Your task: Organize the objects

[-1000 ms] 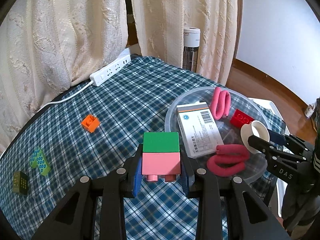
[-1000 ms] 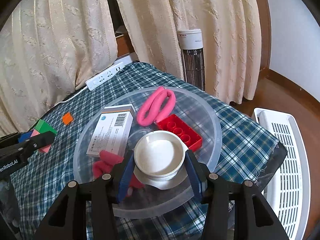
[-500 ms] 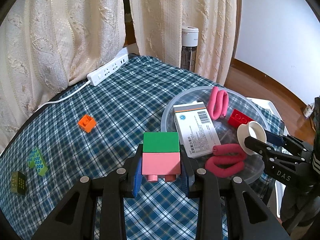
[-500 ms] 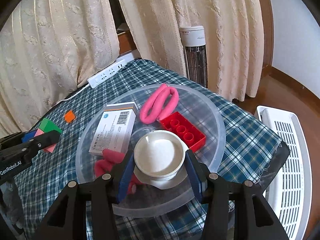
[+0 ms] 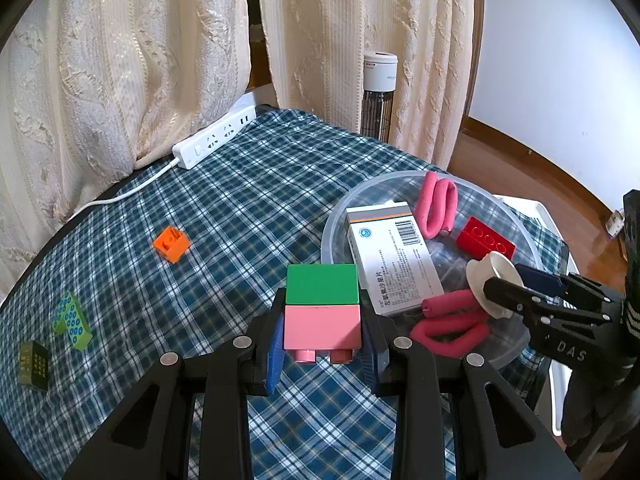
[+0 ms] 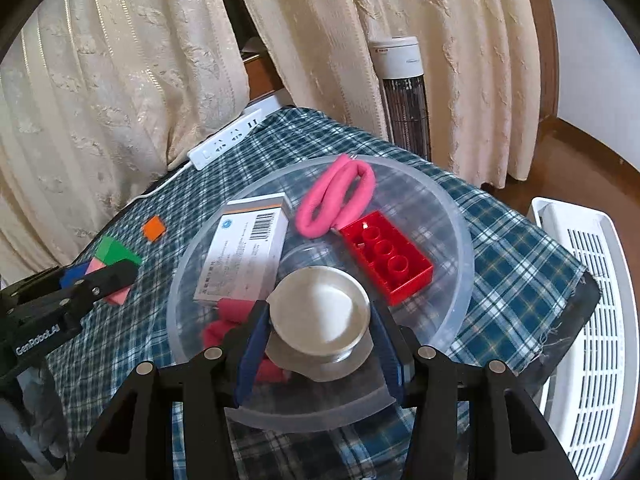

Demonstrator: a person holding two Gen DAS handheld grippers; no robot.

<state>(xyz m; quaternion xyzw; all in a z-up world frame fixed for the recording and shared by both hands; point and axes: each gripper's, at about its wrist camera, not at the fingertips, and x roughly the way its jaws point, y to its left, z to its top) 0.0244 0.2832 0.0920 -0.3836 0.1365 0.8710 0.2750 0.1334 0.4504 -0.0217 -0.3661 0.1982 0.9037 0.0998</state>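
My left gripper (image 5: 322, 346) is shut on a green-and-pink block stack (image 5: 322, 308), held above the plaid cloth just left of a clear plastic bowl (image 5: 516, 226). My right gripper (image 6: 318, 334) is shut on a small white cup (image 6: 320, 308) and holds it over the near part of the bowl (image 6: 460, 216). In the bowl lie a medicine box (image 6: 244, 250), a red brick (image 6: 386, 256), a pink foam loop (image 6: 338, 198) and a second pink loop (image 5: 450, 322). The left gripper and its blocks also show in the right wrist view (image 6: 108, 270).
An orange brick (image 5: 171, 243), a green studded brick (image 5: 72, 320) and a dark olive block (image 5: 34, 364) lie on the cloth at left. A white power strip (image 5: 214, 142) sits at the far edge by curtains. A white slatted unit (image 6: 584, 316) stands right of the table.
Both grippers have risen slightly with their loads; the table looks a little farther off. The white cup has tilted back a bit over the bowl.
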